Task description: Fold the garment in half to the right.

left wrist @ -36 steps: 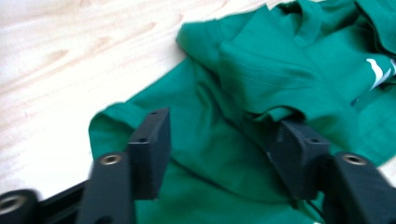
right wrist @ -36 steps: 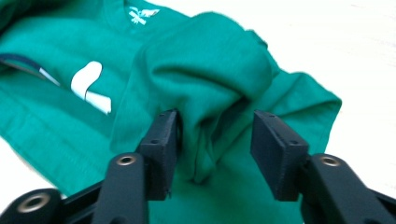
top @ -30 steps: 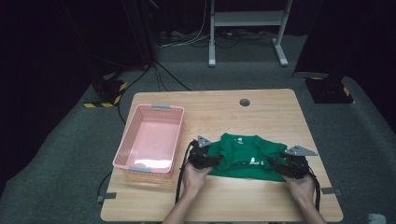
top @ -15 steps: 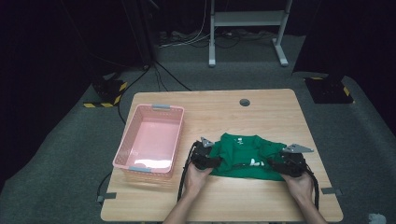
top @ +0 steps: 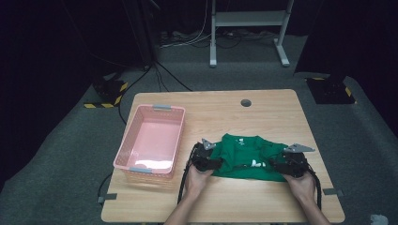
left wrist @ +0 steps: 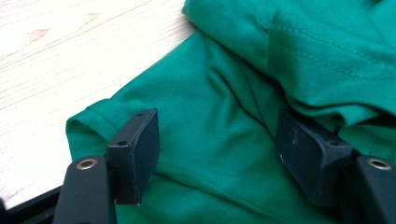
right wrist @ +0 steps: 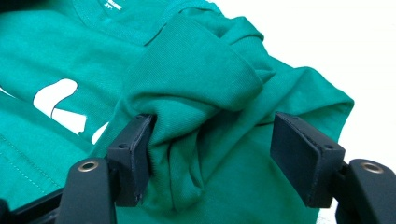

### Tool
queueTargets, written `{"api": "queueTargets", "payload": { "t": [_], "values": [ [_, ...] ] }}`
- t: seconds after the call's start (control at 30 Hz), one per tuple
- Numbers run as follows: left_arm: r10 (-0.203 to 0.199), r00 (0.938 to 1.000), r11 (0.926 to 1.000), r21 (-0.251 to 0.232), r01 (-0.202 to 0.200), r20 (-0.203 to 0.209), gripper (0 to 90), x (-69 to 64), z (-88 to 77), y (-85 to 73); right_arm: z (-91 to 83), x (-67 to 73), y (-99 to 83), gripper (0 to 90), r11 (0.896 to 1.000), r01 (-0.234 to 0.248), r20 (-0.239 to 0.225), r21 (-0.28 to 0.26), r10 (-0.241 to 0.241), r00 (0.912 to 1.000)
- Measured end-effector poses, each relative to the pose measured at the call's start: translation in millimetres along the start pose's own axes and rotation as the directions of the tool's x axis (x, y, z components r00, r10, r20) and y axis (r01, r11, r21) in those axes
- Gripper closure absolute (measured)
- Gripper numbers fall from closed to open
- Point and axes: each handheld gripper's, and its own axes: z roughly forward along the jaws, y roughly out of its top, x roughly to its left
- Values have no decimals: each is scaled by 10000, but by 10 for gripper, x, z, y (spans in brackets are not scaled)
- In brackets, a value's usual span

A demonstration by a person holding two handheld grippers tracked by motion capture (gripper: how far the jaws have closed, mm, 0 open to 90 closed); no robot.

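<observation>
A green T-shirt point(top: 246, 154) with white print lies crumpled on the wooden table point(top: 234, 201), toward its near edge. My left gripper point(top: 216, 162) rests at the shirt's left side. In the left gripper view its jaws stand open point(left wrist: 217, 135) over flat green cloth point(left wrist: 224, 93) without pinching it. My right gripper point(top: 281, 165) is at the shirt's right side. Its jaws point(right wrist: 212, 135) have just been opening. A bunched fold of the shirt point(right wrist: 201, 79) lies between them, brushing one pad point(right wrist: 137, 154) and clear of the other.
A pink plastic basket point(top: 152, 140) stands on the table to the left of the shirt, close beside my left gripper. A round cable hole point(top: 245, 102) sits near the table's far edge. Bare wood stretches beyond the shirt.
</observation>
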Motion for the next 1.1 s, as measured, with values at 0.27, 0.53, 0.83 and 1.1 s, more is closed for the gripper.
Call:
{"api": "queueTargets", "payload": {
  "t": [0.27, 0.53, 0.83, 1.1],
  "values": [
    [-220, 9997, 9989, -412, 224, 85, 274, 9, -4, 81, -29, 43, 27, 326, 9994, 95, -13, -326, -95, 10000],
    [-165, 9998, 9999, -32, 165, 96, 270, 16, 114, 111, 25, -3, -3, 315, 9998, 177, -331, -12, -177, 9993],
    [674, 9977, 9975, 231, -671, -115, 265, -129, 144, 113, -16, -101, -44, 306, 9998, 192, -387, 96, -188, 9991],
    [783, 9969, 9968, 194, -782, -94, 263, -192, 177, 129, -38, -162, -60, 298, 9998, 96, -312, 176, -90, 9995]
  ]
}}
